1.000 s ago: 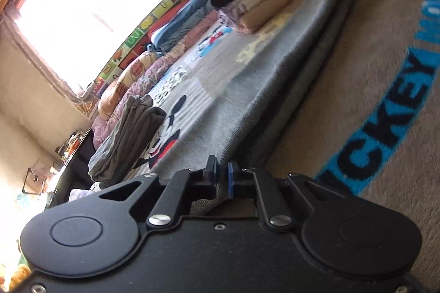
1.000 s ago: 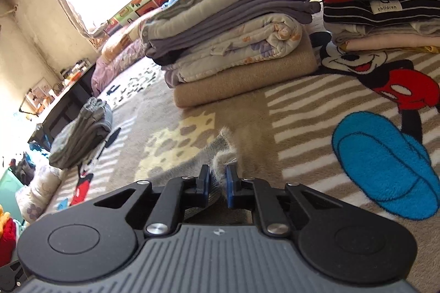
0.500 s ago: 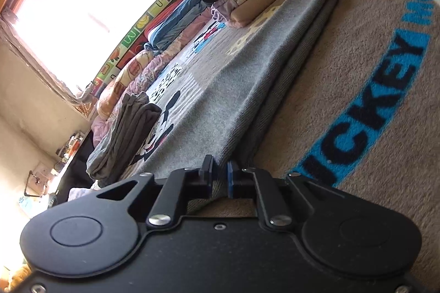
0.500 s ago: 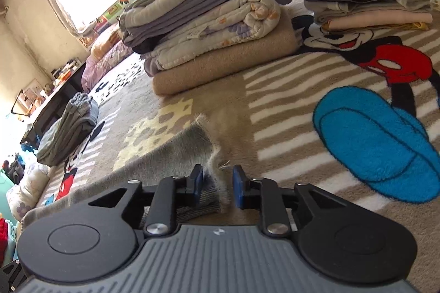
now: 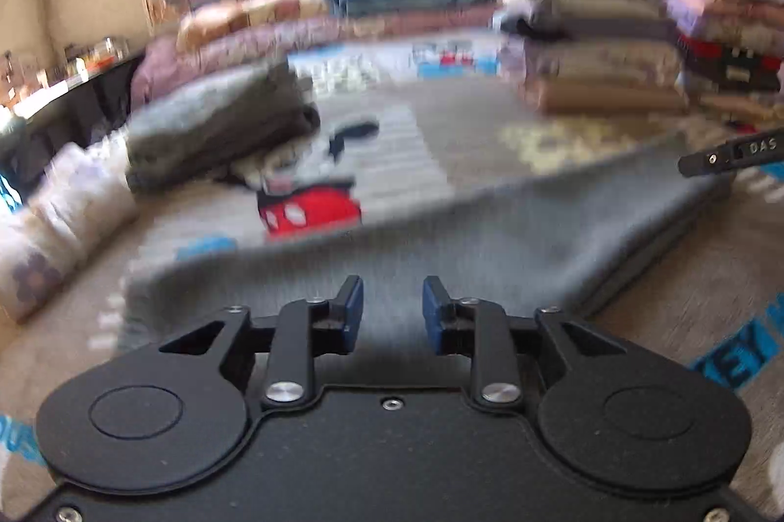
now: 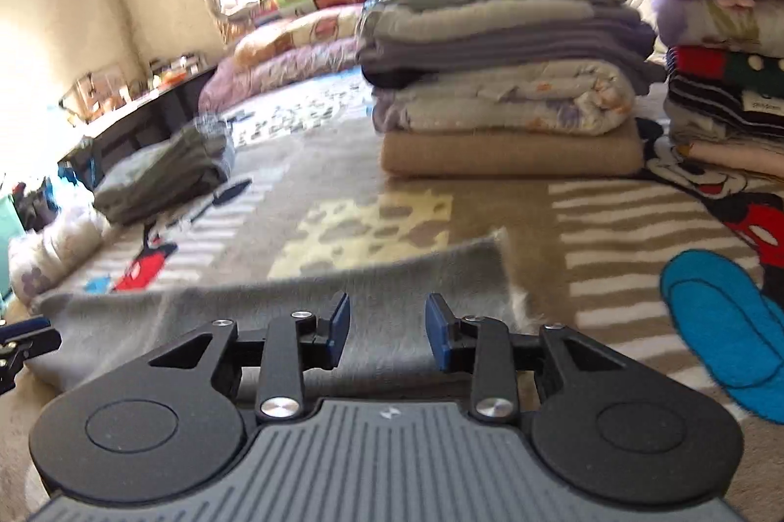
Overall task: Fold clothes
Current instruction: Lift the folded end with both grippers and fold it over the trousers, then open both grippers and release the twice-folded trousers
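Cartoon rug (image 6: 612, 223) bears grey garment (image 6: 304, 306), folded stacks (image 6: 504, 90)

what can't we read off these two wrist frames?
- Left wrist: motion blur smears the folded stacks; layers unclear.
- Grey garment: near edge hidden behind left gripper in both views.
- Right gripper: cut by frame edge in left view.

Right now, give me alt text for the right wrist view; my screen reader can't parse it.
The right gripper is open, empty, over a folded grey garment lying flat on a Mickey Mouse blanket. Behind stands a stack of folded clothes.
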Motion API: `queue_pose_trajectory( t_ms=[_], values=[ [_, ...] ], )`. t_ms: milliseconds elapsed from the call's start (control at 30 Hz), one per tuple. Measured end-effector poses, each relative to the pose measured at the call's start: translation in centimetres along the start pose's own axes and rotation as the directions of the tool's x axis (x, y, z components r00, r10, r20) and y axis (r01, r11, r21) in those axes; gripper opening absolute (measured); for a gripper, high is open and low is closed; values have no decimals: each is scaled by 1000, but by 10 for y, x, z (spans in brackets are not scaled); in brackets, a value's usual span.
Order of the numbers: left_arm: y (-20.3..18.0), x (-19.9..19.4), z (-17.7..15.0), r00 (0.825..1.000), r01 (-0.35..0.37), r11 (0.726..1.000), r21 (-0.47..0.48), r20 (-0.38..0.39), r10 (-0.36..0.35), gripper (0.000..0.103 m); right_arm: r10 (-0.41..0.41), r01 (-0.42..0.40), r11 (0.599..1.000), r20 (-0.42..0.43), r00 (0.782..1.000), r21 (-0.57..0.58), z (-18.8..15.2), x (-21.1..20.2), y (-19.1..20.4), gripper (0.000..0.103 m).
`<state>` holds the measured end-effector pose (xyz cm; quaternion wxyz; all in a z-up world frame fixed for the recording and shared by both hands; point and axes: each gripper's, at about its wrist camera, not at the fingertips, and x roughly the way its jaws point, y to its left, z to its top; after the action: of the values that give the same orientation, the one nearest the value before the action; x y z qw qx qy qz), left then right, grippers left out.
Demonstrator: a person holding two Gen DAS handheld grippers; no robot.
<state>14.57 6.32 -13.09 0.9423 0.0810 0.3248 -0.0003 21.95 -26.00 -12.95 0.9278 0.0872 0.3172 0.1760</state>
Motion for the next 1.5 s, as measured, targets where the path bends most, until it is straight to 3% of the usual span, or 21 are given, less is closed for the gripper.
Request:
queue_pose_trajectory(
  t_ms=[133,233,300,333,400,467,567,667,767,833,867,933,967,1000,1067,1167,1400,1433,1500],
  values=[
    [6,-24,8,998,-3,999,-36,59,6,40,-76,72,993,-32,997,-95,-7,10,18,40],
    [8,-37,16,990,1,999,-52,142,7,40,-13,17,986,22,1000,-169,-2,-4,50,41],
    [8,-31,21,989,12,999,-41,150,-6,44,43,-36,969,23,999,-243,-3,-4,78,41],
    [9,-24,21,991,3,999,-38,136,2,46,83,-77,960,12,996,-268,-6,0,94,39],
    [17,10,12,999,-48,998,-39,-2,48,60,121,-120,943,-18,993,-310,-15,12,118,40],
    [32,16,8,1000,-16,995,-96,-9,15,64,92,-121,924,-96,991,-362,-31,31,139,41],
    [42,-5,17,999,-10,994,-111,47,15,56,32,-64,916,-86,996,-396,-36,31,151,42],
    [67,-14,16,994,26,979,-204,113,-3,56,96,-110,900,-53,994,-422,-24,15,164,41],
    [98,-2,5,996,-12,950,-311,76,38,56,147,-157,862,-60,987,-481,-13,23,187,41],
    [118,8,-6,999,-21,926,-377,27,34,34,168,-182,859,-73,983,-478,-6,40,197,41],
    [125,10,-11,999,-2,921,-389,31,15,34,168,-184,863,-76,983,-470,-4,48,198,41],
    [131,9,-13,999,28,910,-414,41,-12,34,124,-169,890,-132,983,-424,-5,73,189,43],
    [132,9,-13,999,33,908,-418,41,-17,33,150,-199,921,-168,974,-335,-6,84,175,44],
    [132,9,-13,999,35,908,-417,41,-20,33,210,-240,944,-151,966,-228,-5,87,157,42],
    [133,9,-14,999,40,907,-420,42,-24,33,221,-251,945,-157,963,-210,-3,83,147,38],
    [137,9,-15,998,50,900,-433,45,-34,31,142,-176,939,-132,981,-294,-4,64,138,39],
    [142,11,-10,998,58,905,-421,11,-59,28,-8,7,999,-26,1000,-42,-1,17,24,38],
    [142,11,-9,998,57,906,-420,7,-59,28,-57,57,998,2,998,9,0,8,8,54],
    [141,11,-7,998,56,907,-416,-4,-64,28,-138,128,979,54,989,162,1,-12,-26,62]
  ],
)
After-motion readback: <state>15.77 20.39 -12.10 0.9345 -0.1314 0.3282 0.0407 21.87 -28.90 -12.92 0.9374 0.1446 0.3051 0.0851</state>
